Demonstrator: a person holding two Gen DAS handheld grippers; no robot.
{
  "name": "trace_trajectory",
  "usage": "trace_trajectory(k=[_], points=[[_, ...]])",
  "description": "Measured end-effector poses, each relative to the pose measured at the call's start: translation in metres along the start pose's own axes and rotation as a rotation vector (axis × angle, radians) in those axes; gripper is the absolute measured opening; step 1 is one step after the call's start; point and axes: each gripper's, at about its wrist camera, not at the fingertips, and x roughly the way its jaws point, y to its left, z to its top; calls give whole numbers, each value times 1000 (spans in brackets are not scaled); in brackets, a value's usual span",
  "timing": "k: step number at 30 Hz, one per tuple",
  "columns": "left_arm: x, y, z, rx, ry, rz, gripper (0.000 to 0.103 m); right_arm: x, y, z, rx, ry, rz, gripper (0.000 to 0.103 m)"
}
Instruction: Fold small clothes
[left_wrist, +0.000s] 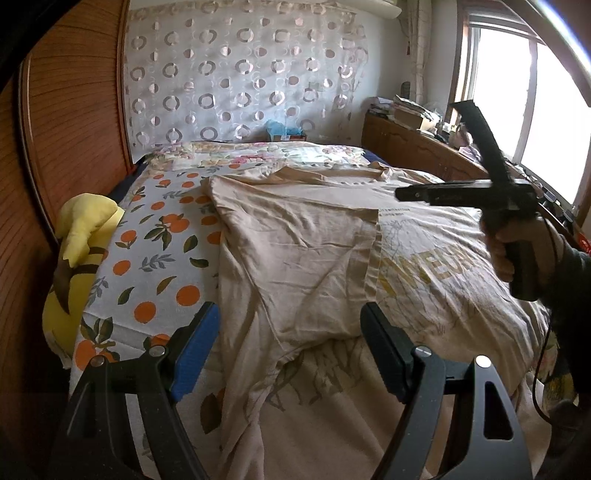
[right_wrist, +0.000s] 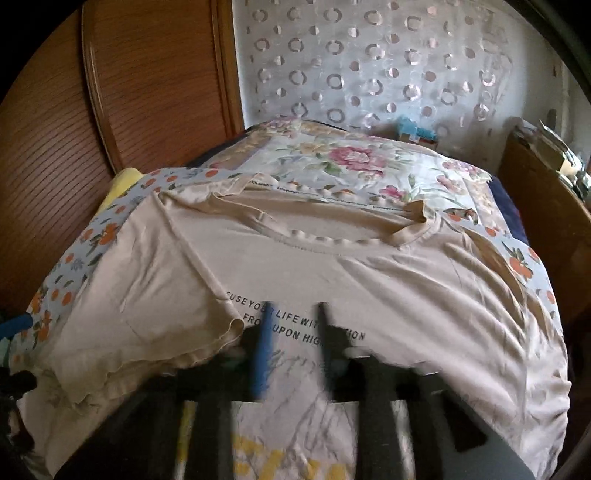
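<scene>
A beige T-shirt (left_wrist: 295, 236) lies spread on the bed (left_wrist: 166, 236), directly ahead of the left gripper (left_wrist: 288, 347), which hangs released above it. One side looks folded in already. The right gripper (right_wrist: 295, 332) hovers over the printed chest, jaws parted on nothing. Next, probably, grasp the unfolded side and carry it across. No containers worth noting.
</scene>
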Motion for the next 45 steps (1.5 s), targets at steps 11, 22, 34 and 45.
trace_trajectory(k=[11, 22, 34, 45], points=[[3, -20, 15, 22, -32, -6, 79, -71, -37, -56, 42, -60, -64, 42], [10, -41, 21, 48, -26, -27, 79, -117, -101, -129, 135, 7, -239, 46], [40, -66, 42, 131, 23, -65, 79, -121, -138, -151, 272, 67, -265, 46], [85, -91, 45, 214, 141, -102, 79, -125, -144, -155, 234, 70, -265, 46]])
